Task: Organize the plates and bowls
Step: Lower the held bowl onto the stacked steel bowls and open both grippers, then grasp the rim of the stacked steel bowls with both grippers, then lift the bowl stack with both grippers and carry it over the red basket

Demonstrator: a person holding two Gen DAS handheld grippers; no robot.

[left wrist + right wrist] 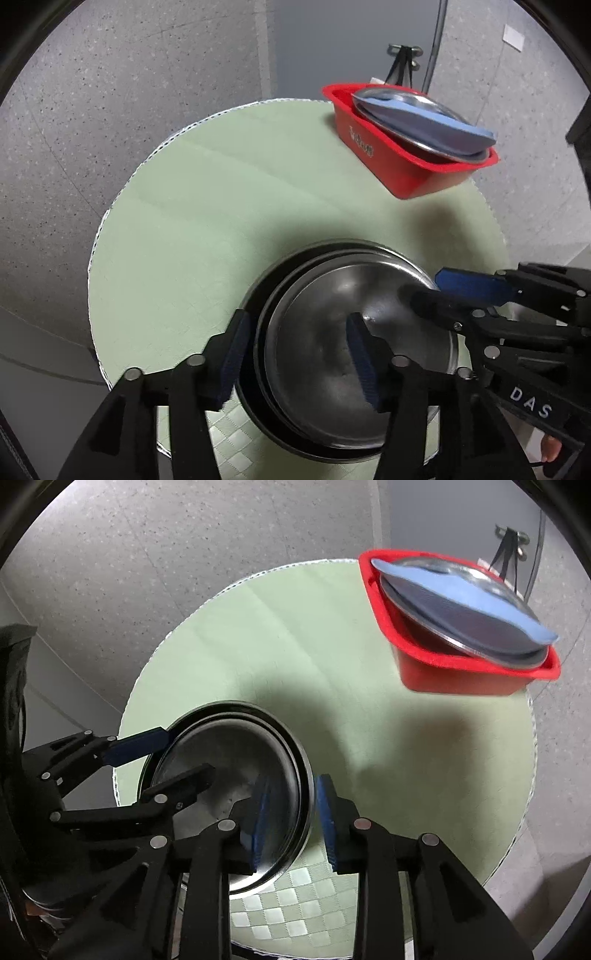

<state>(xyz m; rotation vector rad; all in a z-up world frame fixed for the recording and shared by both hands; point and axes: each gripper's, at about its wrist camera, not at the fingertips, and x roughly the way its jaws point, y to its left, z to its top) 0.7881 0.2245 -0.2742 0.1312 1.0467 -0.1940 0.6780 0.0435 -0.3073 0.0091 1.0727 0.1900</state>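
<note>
A stack of steel plates [332,350] [229,771] lies on the round green table [207,206] [295,657], near its front edge. My left gripper [295,358] is open, one finger outside the stack's left rim and one over the plate's inside. My right gripper [291,819] is open and straddles the stack's right rim; it also shows in the left wrist view [443,291]. The left gripper shows in the right wrist view [177,753]. A red basket [399,147] [461,664] at the table's far right holds a steel plate [402,107] [461,609] and a blue plate [443,122] [480,602], tilted.
The table's edge runs close around the stack, with grey speckled floor [129,92] [184,554] beyond. A black stand [402,62] [509,542] is behind the basket. Bare green table lies between the stack and the basket.
</note>
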